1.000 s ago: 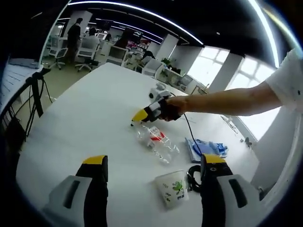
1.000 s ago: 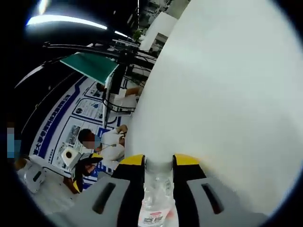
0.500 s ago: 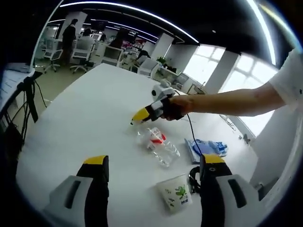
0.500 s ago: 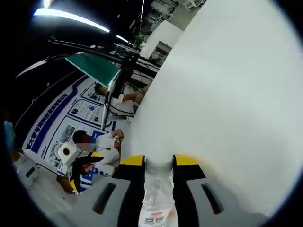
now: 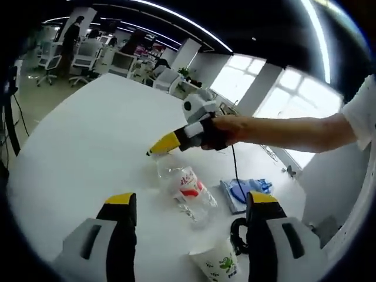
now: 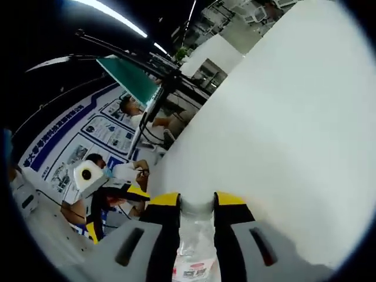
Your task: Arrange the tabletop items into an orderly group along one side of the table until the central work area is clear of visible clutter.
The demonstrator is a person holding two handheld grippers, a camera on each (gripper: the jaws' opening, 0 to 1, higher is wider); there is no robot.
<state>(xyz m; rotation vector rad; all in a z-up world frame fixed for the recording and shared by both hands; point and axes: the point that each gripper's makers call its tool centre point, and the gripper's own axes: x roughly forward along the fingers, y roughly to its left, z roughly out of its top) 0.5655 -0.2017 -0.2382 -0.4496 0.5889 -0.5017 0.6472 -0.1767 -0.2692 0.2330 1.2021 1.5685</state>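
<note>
In the left gripper view, the left claw [image 5: 191, 207] stands wide open at the bottom of the frame, holding nothing, its yellow tips either side of the things in the middle. The right claw [image 5: 157, 147] reaches in from the right, held by a hand [image 5: 226, 130], and is clamped on the neck of the bottle [image 5: 183, 187], a clear one with a red label, which sits just below frame centre. Compared with a second ago the bottle's body points down toward the bottom of the frame instead of lying flat across the white surface [image 5: 82, 135], so it looks tipped up or lifted at the neck. The paper cup [image 5: 217, 265] now sits lower in the frame, close to the bottom edge, beside a black cable [image 5: 236, 235]; a blue cloth [image 5: 244, 191] lies right of centre.

In the right gripper view, the right claw [image 6: 197, 201] grips the bottle [image 6: 195, 247] just as it did a second ago, the neck between the yellow tips at bottom centre. The surface [image 6: 282, 129] fills the right of the frame at a changed tilt, and more of the posters at the left shows.

My reading: the bottle is firmly held and is being carried off the central area toward one side; the cup, cable and cloth are not yet grouped.
</note>
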